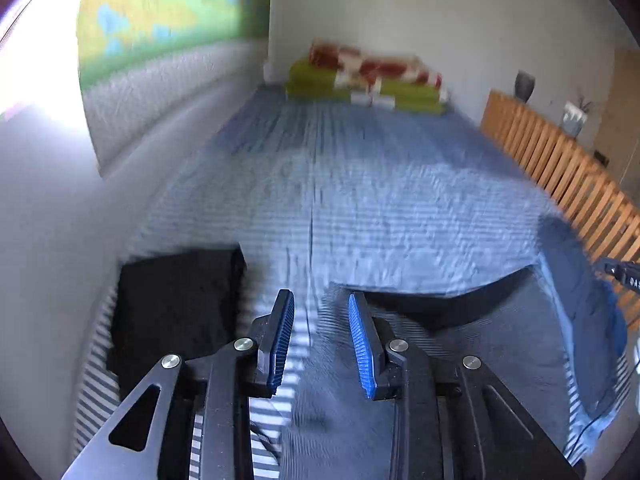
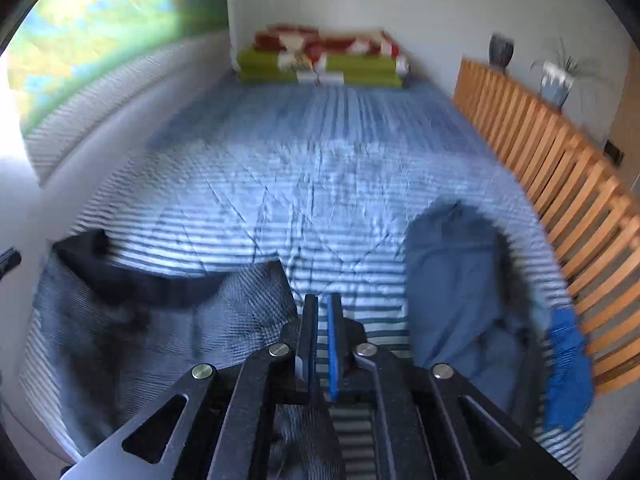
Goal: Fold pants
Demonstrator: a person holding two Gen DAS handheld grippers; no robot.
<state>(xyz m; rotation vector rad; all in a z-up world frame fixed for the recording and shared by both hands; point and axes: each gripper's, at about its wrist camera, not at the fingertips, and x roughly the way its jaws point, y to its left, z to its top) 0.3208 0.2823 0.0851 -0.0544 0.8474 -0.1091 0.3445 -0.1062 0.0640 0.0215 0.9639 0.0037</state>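
Dark grey pants [image 1: 460, 344] with a black waistband lie flat on the striped bed, just right of my left gripper [image 1: 320, 300]. That gripper is open, and only striped bedding shows between its blue pads. In the right wrist view the same pants [image 2: 160, 320] spread out to the left of my right gripper [image 2: 322, 300]. Its pads stand a narrow slit apart with nothing between them, above the pants' right edge. A black part at the far right edge of the left wrist view looks like the right gripper [image 1: 624, 274].
A folded black garment [image 1: 176, 308] lies on the bed to the left. A pile of blue clothes [image 2: 460, 300] and a bright blue cloth [image 2: 568, 364] lie on the right by the wooden slatted rail [image 2: 560, 168]. Green and red bedding [image 2: 320, 60] is stacked at the far end.
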